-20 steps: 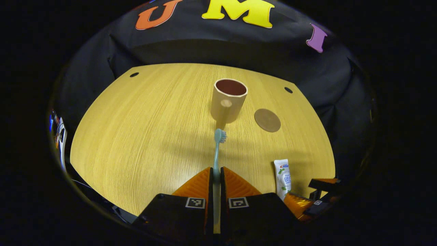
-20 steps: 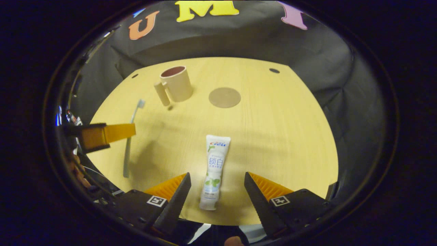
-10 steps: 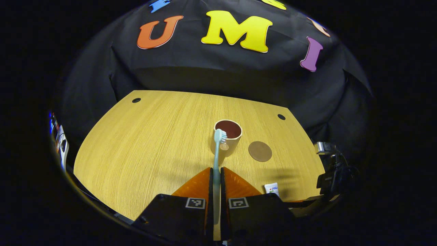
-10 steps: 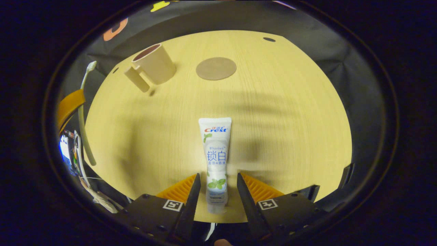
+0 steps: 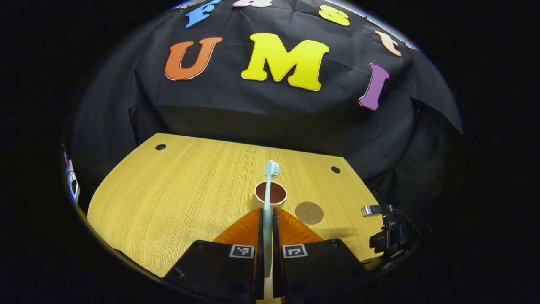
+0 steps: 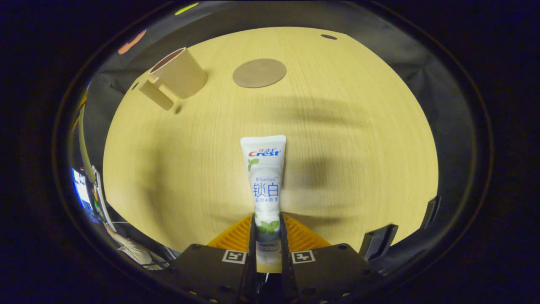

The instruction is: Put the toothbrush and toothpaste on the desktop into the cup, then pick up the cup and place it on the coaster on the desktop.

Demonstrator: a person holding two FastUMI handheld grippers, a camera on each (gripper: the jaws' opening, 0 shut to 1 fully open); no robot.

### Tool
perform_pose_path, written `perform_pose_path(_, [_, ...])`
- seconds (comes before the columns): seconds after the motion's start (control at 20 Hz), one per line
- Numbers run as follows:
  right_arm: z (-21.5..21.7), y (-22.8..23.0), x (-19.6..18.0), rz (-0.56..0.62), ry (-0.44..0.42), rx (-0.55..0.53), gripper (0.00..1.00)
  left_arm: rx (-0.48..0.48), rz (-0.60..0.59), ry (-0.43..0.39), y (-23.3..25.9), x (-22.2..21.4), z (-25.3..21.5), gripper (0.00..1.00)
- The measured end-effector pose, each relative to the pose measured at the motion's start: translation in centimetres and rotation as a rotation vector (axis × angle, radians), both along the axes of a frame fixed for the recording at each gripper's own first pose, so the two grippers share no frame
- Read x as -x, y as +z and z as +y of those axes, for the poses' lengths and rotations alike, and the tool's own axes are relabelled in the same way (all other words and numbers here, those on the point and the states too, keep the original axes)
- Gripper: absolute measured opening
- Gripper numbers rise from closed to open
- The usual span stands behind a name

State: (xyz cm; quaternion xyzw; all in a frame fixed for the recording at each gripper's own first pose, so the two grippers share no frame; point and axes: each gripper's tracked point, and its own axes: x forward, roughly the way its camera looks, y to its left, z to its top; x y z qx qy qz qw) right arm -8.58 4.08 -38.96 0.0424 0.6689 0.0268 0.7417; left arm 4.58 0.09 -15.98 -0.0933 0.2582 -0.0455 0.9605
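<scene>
The left gripper gripped the toothbrush, the right gripper gripped the toothpaste tube; next, lower the toothbrush into the cup.

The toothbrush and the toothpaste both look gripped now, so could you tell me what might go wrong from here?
1. The left gripper clamps the toothbrush low on its handle, so the long free end could swing and strike the rim of the cup, possibly tipping it.
2. The right gripper holds the toothpaste near its cap end; the soft tube may sag or slip when lifted.
3. The coaster lies close beside the cup, so a nudged cup could land partly on it.
</scene>
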Motion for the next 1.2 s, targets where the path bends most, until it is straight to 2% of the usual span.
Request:
perform_pose_path(0.05, [-0.2,0.2,-0.1,-0.013,-0.003,-0.001,0.24,0.004,-0.028,-0.002,0.6,-0.7,0.1,0.11])
perform_pose_path(0.1, [-0.3,0.3,-0.3,-0.031,0.003,-0.003,0.17,0.006,-0.059,-0.004,1.4,-1.7,0.2,0.11])
perform_pose_path(0.3, [-0.7,1.2,-0.6,-0.097,0.038,-0.003,0.16,-0.013,-0.205,0.009,3.7,-5.0,0.8,0.1])
perform_pose_path(0.7, [-0.5,0.8,-0.4,-0.154,0.031,-0.015,0.16,0.016,-0.427,-0.017,5.8,-11.9,-0.9,0.1])
perform_pose_path(0.9, [-0.3,-0.2,-0.2,-0.157,0.028,-0.027,0.17,0.034,-0.428,0.002,3.9,-15.1,-1.2,0.1])
perform_pose_path(1.2, [0.1,-0.3,-0.1,-0.112,-0.032,-0.072,0.16,0.081,-0.386,0.021,1.3,-17.2,-1.0,0.11])
